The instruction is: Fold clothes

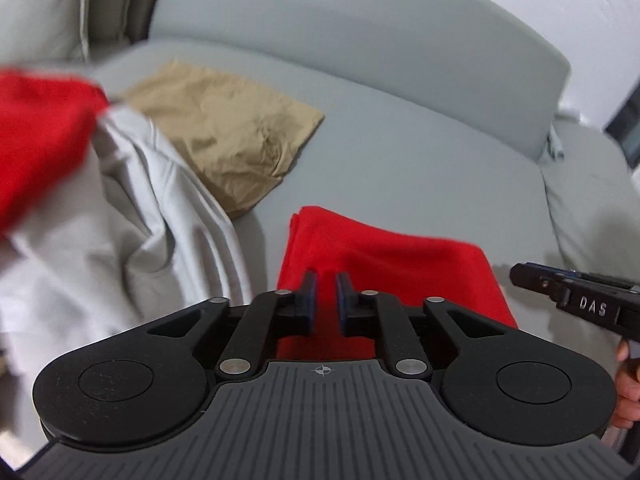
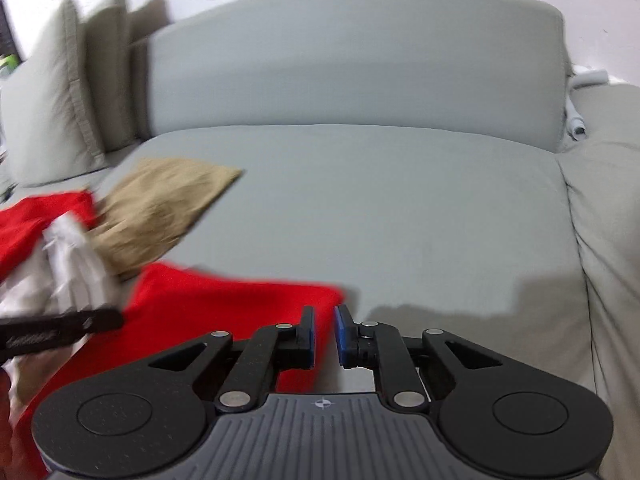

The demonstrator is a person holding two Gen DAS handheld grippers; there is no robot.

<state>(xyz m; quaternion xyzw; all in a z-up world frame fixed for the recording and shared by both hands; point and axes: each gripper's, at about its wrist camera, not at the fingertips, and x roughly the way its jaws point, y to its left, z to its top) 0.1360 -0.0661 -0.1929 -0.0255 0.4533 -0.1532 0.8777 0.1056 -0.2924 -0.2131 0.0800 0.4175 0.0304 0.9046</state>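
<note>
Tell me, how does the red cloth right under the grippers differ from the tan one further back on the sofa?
The red cloth is bright and lies smooth, its edges straight; the tan cloth is dull and full of wrinkles. The red cloth lies close under the left gripper, while the tan cloth sits further back, partly covered by a white garment. Both rest flat on the grey sofa, each looking folded.

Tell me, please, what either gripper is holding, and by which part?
Nothing: left gripper and right gripper hover slightly open above the folded red cloth.
</note>
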